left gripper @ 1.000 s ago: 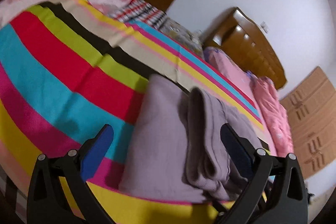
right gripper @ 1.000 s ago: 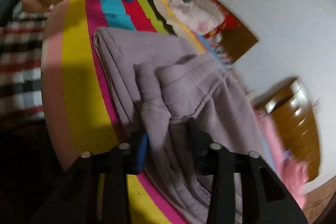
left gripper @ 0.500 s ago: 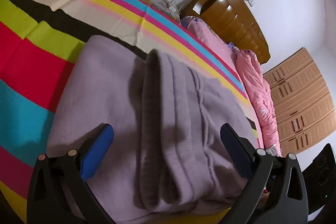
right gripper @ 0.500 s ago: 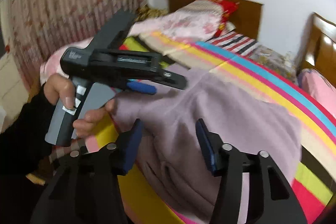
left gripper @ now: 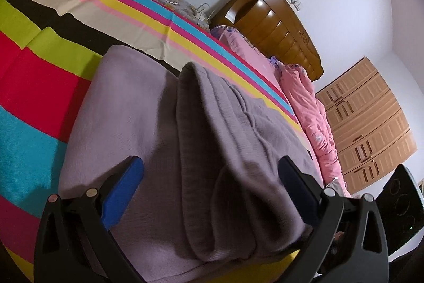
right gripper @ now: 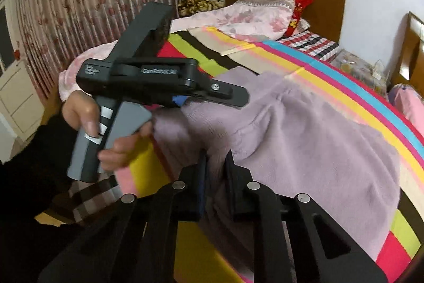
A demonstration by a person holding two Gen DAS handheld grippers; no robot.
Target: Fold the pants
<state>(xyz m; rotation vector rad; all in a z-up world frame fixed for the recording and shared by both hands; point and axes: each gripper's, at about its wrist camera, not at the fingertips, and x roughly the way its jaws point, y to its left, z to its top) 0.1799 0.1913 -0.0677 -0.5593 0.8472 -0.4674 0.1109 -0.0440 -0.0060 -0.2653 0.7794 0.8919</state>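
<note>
Mauve knitted pants [left gripper: 169,139] lie partly folded on a bed covered by a bright striped blanket [left gripper: 34,86], a thick rolled fold running lengthwise away from the left gripper [left gripper: 209,177]. That gripper hovers low over the near end of the fold with its blue-padded jaws spread wide on either side, gripping nothing. The right gripper [right gripper: 216,171] has just been closing, and its narrow jaws now pinch a bunched ridge of the same fabric at the near edge of the bed. So the right hand has the cloth, while the left straddles the fold's long axis and is the one free to take hold. Beyond the pants lie a pink quilt [left gripper: 310,108] and floral pillows [right gripper: 251,15], well apart. Only the left gripper's body crowds the right one's space.
</note>
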